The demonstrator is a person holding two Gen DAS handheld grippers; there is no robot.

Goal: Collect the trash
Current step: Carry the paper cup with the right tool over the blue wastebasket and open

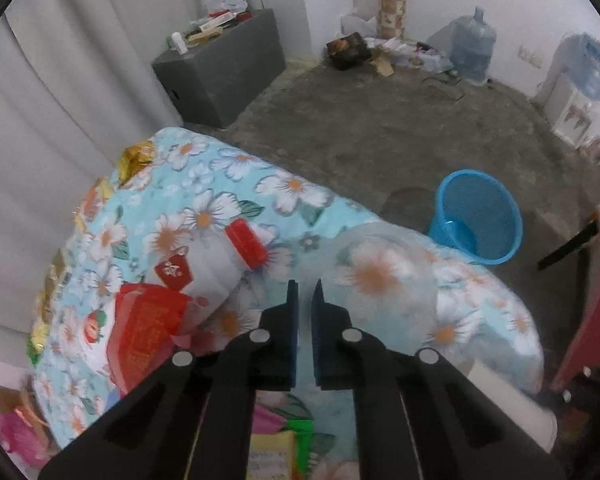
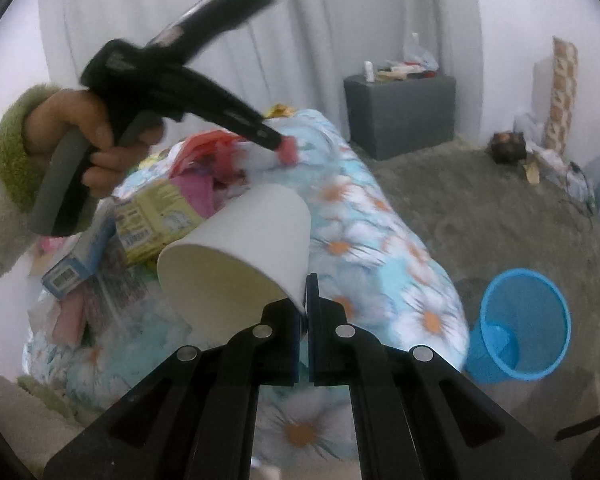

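My right gripper point(image 2: 305, 300) is shut on the rim of a white paper cup point(image 2: 236, 248), which tilts mouth-down over the floral tablecloth point(image 2: 380, 240). My left gripper point(image 1: 305, 294), held by a hand point(image 2: 80, 136), points steeply down at the table. It is shut, with the rim of a clear plastic container point(image 1: 384, 280) pinched at its tips. Just left of it lie a white bottle with a red cap point(image 1: 220, 264) and a red packet point(image 1: 148, 332). More wrappers and small boxes point(image 2: 156, 220) are heaped behind the cup. A blue bin point(image 1: 480, 220) point(image 2: 520, 328) stands on the floor beside the table.
A grey cabinet point(image 1: 220, 68) with clutter on top stands against the curtain. A large water jug point(image 1: 472, 48) and floor litter point(image 1: 380, 52) sit in the far corner, and a water dispenser point(image 1: 580, 80) by the right wall. A red object point(image 1: 596, 312) stands near the table's right end.
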